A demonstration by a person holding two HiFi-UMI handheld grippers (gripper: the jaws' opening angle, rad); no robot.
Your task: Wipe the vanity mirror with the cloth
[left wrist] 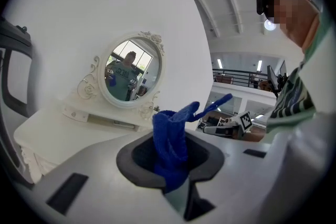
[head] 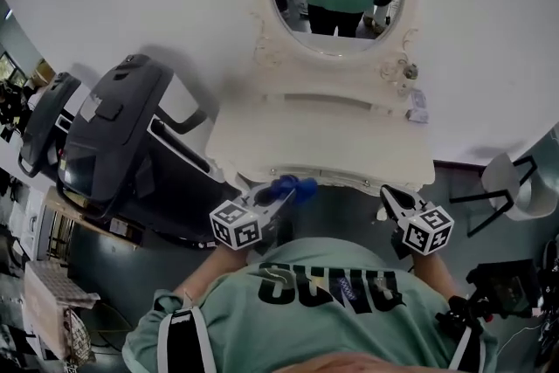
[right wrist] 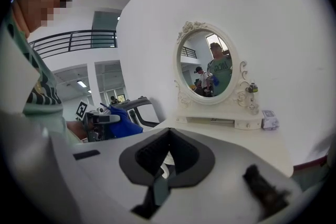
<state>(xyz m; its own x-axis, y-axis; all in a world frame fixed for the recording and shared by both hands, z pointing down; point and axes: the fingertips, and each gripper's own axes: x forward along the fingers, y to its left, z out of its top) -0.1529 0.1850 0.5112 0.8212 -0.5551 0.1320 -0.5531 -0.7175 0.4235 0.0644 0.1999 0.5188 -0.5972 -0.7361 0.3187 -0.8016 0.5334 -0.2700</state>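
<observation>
Gripping the blue cloth [left wrist: 169, 136], left tongs [head: 279, 202] face the vanity mirror [left wrist: 128, 77]; right tongs [right wrist: 167, 157] closed, empty.

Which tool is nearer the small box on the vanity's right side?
Right. The right tool hangs off the front edge of the vanity, roughly in line with the box; the left tool, shut on the blue cloth, is further left.
</observation>
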